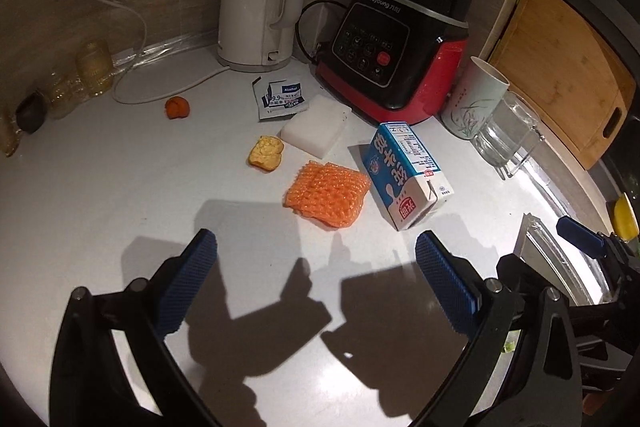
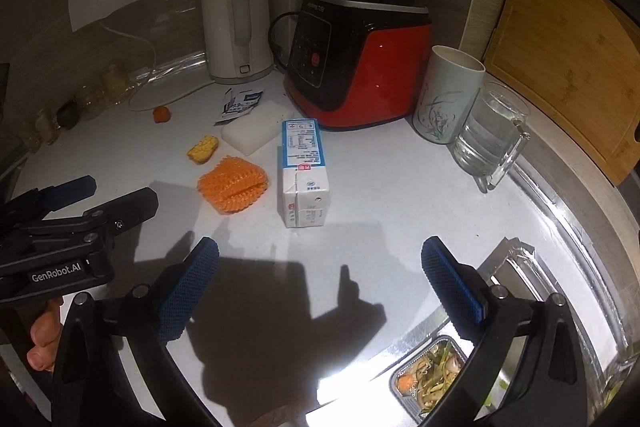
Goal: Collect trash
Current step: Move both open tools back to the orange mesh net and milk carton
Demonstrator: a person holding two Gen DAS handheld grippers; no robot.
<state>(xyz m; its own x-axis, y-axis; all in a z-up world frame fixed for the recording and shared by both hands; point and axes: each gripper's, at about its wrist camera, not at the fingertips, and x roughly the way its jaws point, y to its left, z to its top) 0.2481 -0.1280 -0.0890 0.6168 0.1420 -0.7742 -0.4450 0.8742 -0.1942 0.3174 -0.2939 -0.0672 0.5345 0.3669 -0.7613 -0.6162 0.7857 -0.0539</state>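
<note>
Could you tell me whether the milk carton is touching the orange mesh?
Apart: the right wrist view shows bare counter between the milk carton and the orange mesh.

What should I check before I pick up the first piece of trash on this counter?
1. Left tongs open, nothing held: ok.
2. Right tongs open, nothing held: ok.
3. Carton lies flat, nothing on it: ok.
4. Glass mug apart from carton: ok.
5. Orange mesh touching carton or not: cannot tell.
6. Trash bin in view: not ok, none seen.
</note>
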